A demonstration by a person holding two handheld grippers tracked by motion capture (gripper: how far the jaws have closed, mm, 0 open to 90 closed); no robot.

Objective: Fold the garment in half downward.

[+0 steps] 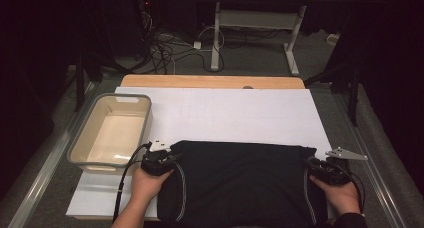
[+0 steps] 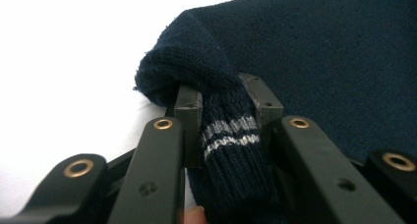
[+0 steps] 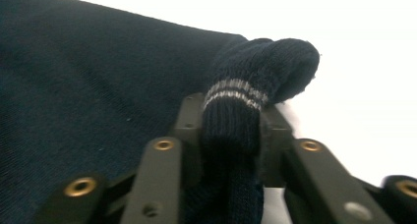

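I see a dark navy sweater (image 1: 240,180) lying flat on the white sheet (image 1: 225,113) at the near edge of the table, its bottom cut off by the high view's frame. In that view it reads almost black and its folds are hard to make out.

My left gripper (image 1: 161,159) sits at the sweater's far left corner. In the left gripper view, the jaws are clamped on a striped ribbed cuff (image 2: 231,135), with knit bunched over the pads (image 2: 189,108). A fingertip just shows at the bottom edge.

My right gripper (image 1: 325,169) is at the far right corner. In the right gripper view, its jaws pinch a second striped cuff (image 3: 233,111), the knit rolled into a knob above them. How deep the cloth sits between the pads is hidden by the fabric itself.

Both hands (image 1: 145,185) enter from the bottom, wrists cut off.

A beige bin (image 1: 111,133) stands on the sheet's left, just beside the left gripper. The floor behind the table is dark, with cables dimly seen.
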